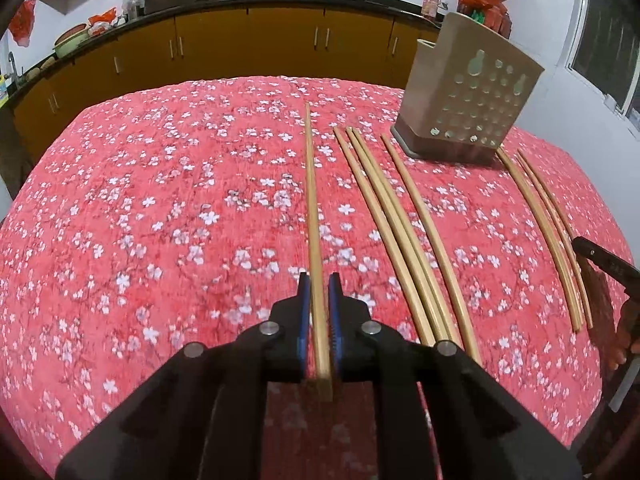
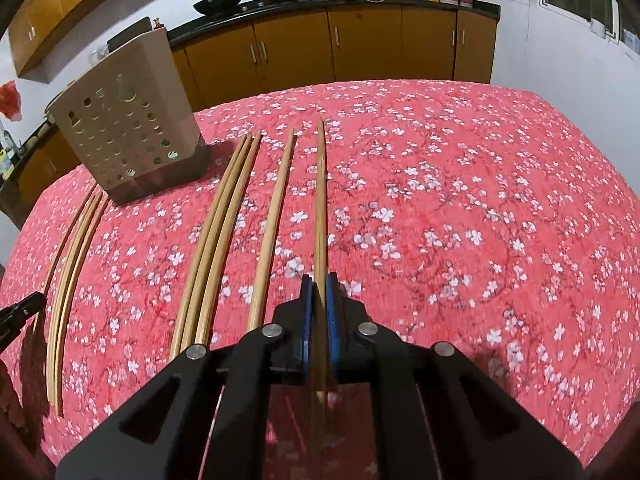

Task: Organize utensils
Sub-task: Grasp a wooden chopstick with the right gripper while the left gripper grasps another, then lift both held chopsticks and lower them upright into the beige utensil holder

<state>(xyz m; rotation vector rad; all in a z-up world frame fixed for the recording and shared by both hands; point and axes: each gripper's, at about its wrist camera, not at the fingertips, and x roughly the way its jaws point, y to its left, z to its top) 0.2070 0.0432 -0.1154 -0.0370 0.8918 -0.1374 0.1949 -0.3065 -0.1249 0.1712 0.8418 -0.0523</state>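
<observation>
I hold one chopstick [image 1: 314, 216] in left tongs [image 1: 319, 284], another chopstick [image 2: 320, 200] in right tongs [image 2: 319, 284], both clamped; next I lift, tip upright, drop into holder [image 1: 472, 92]

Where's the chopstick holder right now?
The beige perforated chopstick holder stands upright at the table's far side, upper right in the left wrist view, upper left in the right; loose chopsticks lie before it.

Both wrist cameras look steeply down along their fingers, close above the red blossom-print tablecloth [image 1: 160, 220], facing the yellow kitchen cabinets [image 2: 360, 48]. Both views share the beige perforated plastic holder [image 1: 468, 100] and cabinets.
</observation>
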